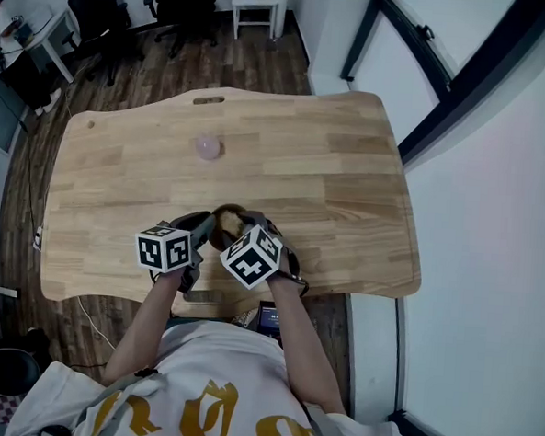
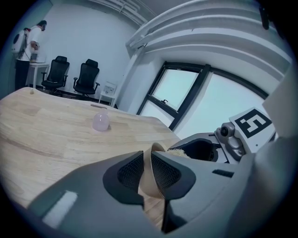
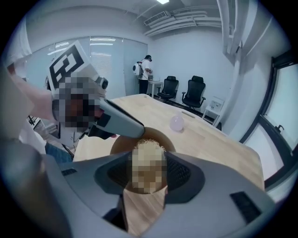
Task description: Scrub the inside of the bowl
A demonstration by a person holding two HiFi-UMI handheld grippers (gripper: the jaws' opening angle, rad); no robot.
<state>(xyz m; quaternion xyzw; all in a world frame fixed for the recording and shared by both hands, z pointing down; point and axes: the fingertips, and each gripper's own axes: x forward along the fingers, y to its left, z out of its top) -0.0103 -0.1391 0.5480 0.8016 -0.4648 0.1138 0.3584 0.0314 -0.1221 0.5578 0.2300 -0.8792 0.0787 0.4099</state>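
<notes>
**Head view.** The bowl (image 1: 226,221) sits near the front edge of the wooden table (image 1: 349,171), wedged between the two tools. The left gripper (image 1: 201,228) meets it from the person's left and the right gripper (image 1: 251,230) from the right, with both marker cubes angled in toward it. Whether the bowl rests flat on the wood cannot be told from here. A small pale pink object (image 1: 208,147) stands well apart, farther up the table.

**Left gripper view.** The left gripper (image 2: 150,160) is clamped on the bowl (image 2: 148,186). The thin tan wall runs upright between the two pads, one pad inside the rim and one outside. Just past the rim, pale fibres of the scrubber (image 2: 179,151) show in front of the right gripper's dark body, so the cavity opens away from this tool and toward the other one.

**Right gripper view.** The right gripper (image 3: 148,169) grips the scrubber (image 3: 146,142), a pale fibrous wad pressed between its pads. The bowl (image 3: 122,144) lies straight ahead along the jaw line, its brown hollow ringing the wad. The scrubber appears to be inside the rim already. The left gripper (image 3: 125,124) reaches in from the upper left and pinches the rim on that side.

As I judge it, the scrubbing falls to the right gripper — its wad sits in line with the cavity — while the left one only steadies the rim.
</notes>
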